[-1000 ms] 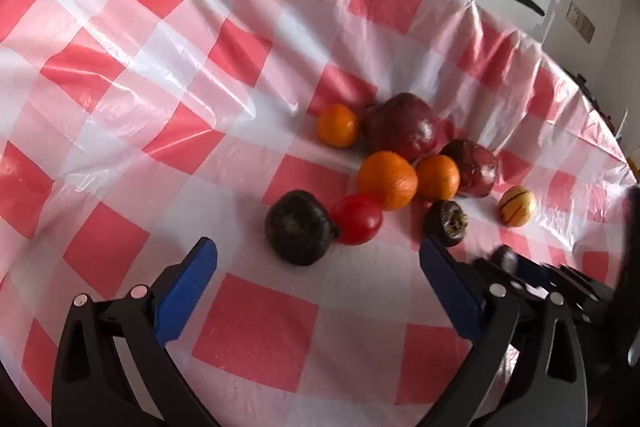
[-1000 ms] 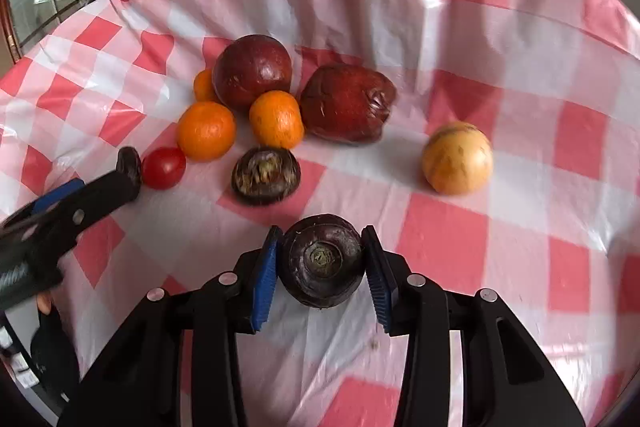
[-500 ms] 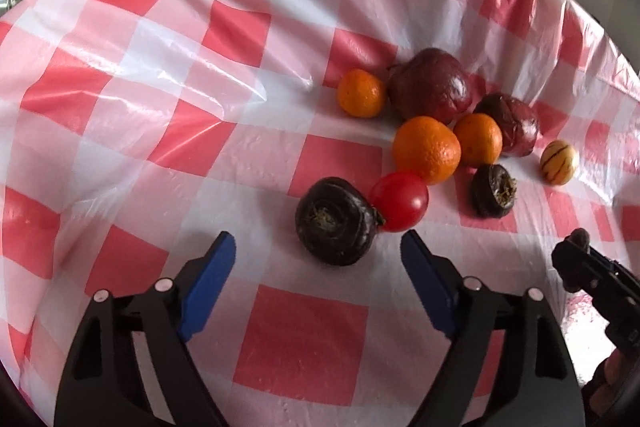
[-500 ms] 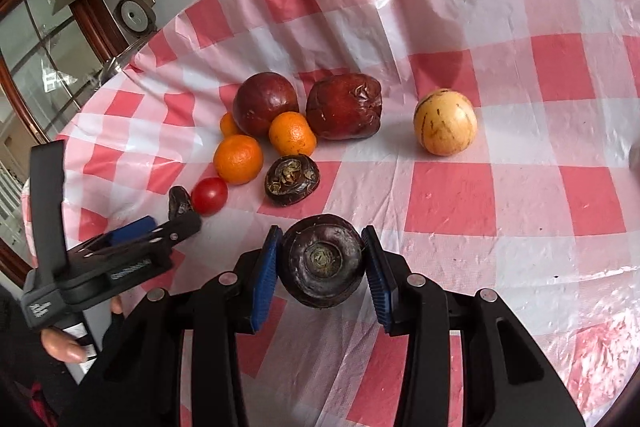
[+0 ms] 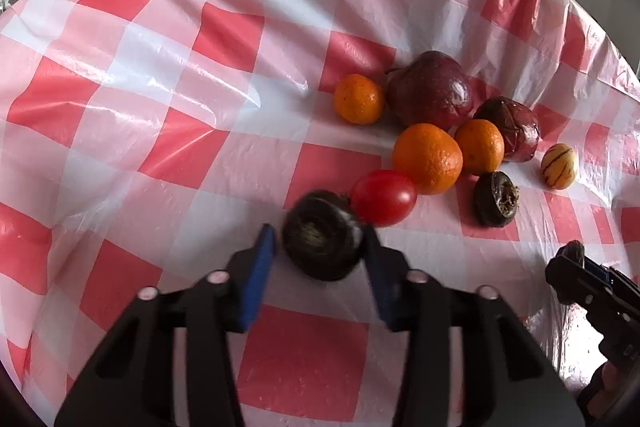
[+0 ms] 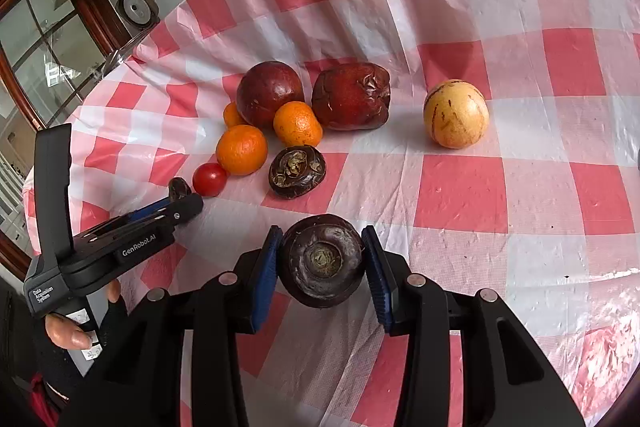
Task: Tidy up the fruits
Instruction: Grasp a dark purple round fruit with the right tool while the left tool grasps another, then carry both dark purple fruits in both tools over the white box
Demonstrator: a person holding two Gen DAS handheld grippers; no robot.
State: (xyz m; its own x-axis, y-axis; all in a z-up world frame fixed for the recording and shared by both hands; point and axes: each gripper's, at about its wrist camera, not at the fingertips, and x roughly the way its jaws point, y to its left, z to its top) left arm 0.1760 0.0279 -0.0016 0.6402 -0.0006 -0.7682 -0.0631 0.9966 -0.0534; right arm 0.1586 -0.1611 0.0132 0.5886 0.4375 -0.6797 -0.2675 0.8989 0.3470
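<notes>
On crinkled plastic cloth [image 5: 168, 99], round (glossy) tomato [image 5: 383, 197]

My left wrist cam looks steeply down, close over the red-and-white checked plastic tablecloth [image 5: 168, 131]; right wrist cam sits likewise, further right. Both share the small glossy red tomato [image 5: 383, 197] [image 6: 209, 179] & fruit cluster.

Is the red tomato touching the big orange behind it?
Touching. In the left wrist view the tomato overlaps the orange with no gap; the right wrist view agrees.
</notes>
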